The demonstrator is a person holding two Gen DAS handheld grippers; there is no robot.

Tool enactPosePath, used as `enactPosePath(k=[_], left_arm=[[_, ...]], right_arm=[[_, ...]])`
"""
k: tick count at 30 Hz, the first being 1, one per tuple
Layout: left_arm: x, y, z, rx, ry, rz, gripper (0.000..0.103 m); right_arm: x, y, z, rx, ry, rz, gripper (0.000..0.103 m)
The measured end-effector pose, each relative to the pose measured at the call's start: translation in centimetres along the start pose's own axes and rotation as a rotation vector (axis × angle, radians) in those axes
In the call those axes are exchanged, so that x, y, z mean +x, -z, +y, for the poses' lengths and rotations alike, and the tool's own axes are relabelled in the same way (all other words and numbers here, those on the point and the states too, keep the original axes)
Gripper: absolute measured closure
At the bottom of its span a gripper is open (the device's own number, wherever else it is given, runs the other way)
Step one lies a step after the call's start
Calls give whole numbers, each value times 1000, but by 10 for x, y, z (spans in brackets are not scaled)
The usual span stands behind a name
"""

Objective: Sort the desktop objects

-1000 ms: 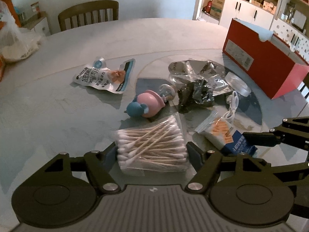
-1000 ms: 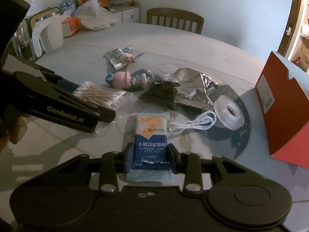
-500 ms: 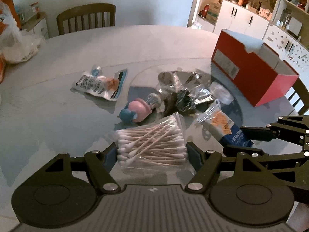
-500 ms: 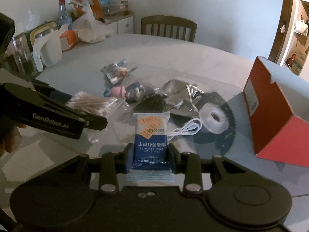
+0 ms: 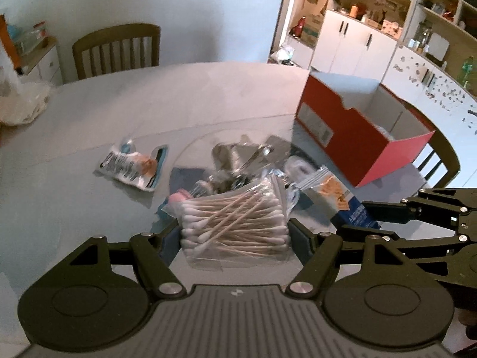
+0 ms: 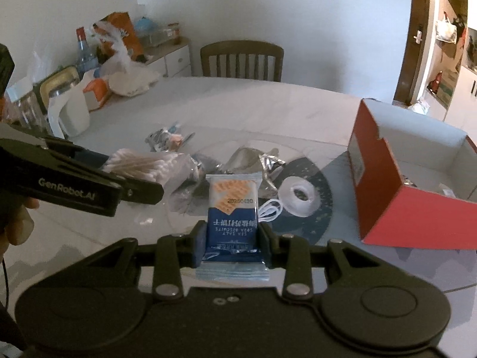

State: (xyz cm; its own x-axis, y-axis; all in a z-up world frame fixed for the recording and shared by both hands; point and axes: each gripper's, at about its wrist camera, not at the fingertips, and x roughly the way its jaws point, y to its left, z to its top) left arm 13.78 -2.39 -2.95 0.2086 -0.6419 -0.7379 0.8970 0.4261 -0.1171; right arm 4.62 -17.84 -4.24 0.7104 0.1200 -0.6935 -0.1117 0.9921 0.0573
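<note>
On the round table (image 6: 268, 101), the open box (image 6: 417, 197) sits at the right, with a tape roll (image 6: 299, 195) just to its left and a coiled cable (image 6: 272, 207) beside that roll. Crumpled foil wrappers (image 6: 256, 158) lie behind the roll, near the table's middle. Farther left lies a printed pouch (image 5: 132, 165). A jug (image 6: 73, 110) stands at the far left edge. One chair (image 6: 241, 61) stands beyond the far edge. The bag of cotton swabs (image 5: 235, 225) is left of the biscuit packet (image 6: 232, 208), both nearest the cameras.
</note>
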Motion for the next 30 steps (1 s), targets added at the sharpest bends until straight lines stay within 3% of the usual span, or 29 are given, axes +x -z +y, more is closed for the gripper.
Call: enactPosePath(k=[16, 30], left_arm=[[-15, -34, -53, 57, 60, -52, 29], [5, -59, -108, 104, 93, -63, 29]], right_arm=[[-48, -13, -44, 49, 45, -63, 68], [-64, -14, -98, 84, 69, -83, 68]])
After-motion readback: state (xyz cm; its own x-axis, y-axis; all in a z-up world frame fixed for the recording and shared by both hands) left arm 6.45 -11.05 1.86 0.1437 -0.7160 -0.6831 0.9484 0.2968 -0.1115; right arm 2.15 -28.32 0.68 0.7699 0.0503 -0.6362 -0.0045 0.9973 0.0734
